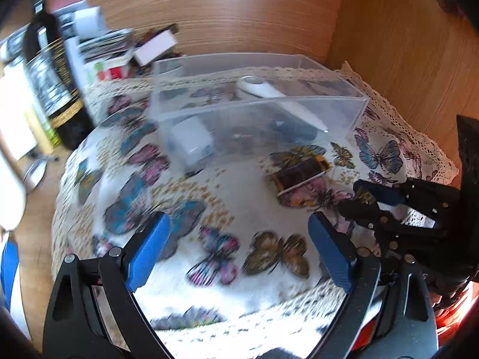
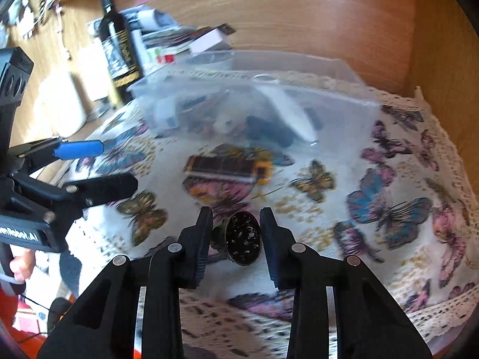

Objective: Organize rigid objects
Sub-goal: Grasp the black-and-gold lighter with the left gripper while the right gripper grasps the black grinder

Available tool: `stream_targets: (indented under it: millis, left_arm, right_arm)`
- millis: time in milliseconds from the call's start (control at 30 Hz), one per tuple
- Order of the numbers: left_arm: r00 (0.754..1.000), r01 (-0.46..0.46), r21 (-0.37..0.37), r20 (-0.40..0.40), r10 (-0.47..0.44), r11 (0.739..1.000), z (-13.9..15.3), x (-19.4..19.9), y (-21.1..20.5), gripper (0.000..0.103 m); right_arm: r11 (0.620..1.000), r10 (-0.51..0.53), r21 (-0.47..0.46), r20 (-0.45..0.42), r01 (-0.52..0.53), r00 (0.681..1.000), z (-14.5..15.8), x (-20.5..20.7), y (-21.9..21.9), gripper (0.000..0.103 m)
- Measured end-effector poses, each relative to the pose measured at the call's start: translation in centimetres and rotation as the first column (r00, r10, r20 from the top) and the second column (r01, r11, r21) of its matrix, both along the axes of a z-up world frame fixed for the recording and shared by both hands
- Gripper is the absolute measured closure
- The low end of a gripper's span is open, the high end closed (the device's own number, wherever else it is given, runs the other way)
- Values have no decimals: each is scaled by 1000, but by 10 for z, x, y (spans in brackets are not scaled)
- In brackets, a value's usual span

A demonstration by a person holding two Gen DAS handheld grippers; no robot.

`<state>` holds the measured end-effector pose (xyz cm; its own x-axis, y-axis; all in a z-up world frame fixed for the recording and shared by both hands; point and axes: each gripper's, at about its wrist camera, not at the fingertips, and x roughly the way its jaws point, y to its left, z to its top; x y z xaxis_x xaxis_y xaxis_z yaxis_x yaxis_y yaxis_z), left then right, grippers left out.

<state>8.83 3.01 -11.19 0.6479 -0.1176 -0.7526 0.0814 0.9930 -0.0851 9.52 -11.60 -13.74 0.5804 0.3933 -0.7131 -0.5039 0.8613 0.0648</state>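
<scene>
A clear plastic box (image 1: 257, 110) (image 2: 257, 101) stands at the back of the butterfly tablecloth. It holds a white handled tool (image 1: 278, 95), a white block (image 1: 191, 139) and dark items. A black and orange rectangular object (image 1: 301, 173) (image 2: 227, 169) lies on the cloth in front of the box. My left gripper (image 1: 239, 239) is open and empty above the cloth. My right gripper (image 2: 236, 233) is shut on a small dark round perforated object (image 2: 242, 237), held just above the cloth. The right gripper also shows in the left wrist view (image 1: 368, 197).
A dark wine bottle (image 1: 51, 83) (image 2: 116, 42) and a stack of boxes and papers (image 1: 104, 51) stand at the back left. Wooden walls (image 1: 404, 59) close the back and right. The cloth's lace edge (image 2: 443, 149) runs along the right.
</scene>
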Motion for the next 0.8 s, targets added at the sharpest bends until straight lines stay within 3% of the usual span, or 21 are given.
stream_targets:
  millis: [233, 333, 500, 567, 600, 800]
  left_arm:
    - [992, 127, 22, -26, -126, 992, -2, 45, -34, 10]
    - [982, 181, 23, -64, -179, 983, -8, 61, -47, 33]
    - [967, 233, 21, -108, -229, 972, -22, 74, -61, 51]
    - [965, 245, 14, -99, -243, 969, -21, 71, -60, 76]
    - [965, 246, -3, -99, -245, 969, -19, 69, -58, 80]
    - [977, 200, -13, -77, -201, 980, -16, 52, -43, 80]
  right_arm:
    - [995, -97, 33, 26, 96, 995, 14, 14, -32, 73]
    - [991, -125, 42, 34, 124, 992, 18, 18, -42, 73]
    - [988, -144, 56, 27, 142, 989, 20, 25, -48, 73]
    - [988, -146, 55, 29, 144, 989, 21, 26, -48, 73]
    - [988, -145, 56, 29, 144, 989, 21, 27, -47, 73]
    - [991, -125, 62, 49, 122, 991, 29, 28, -40, 73]
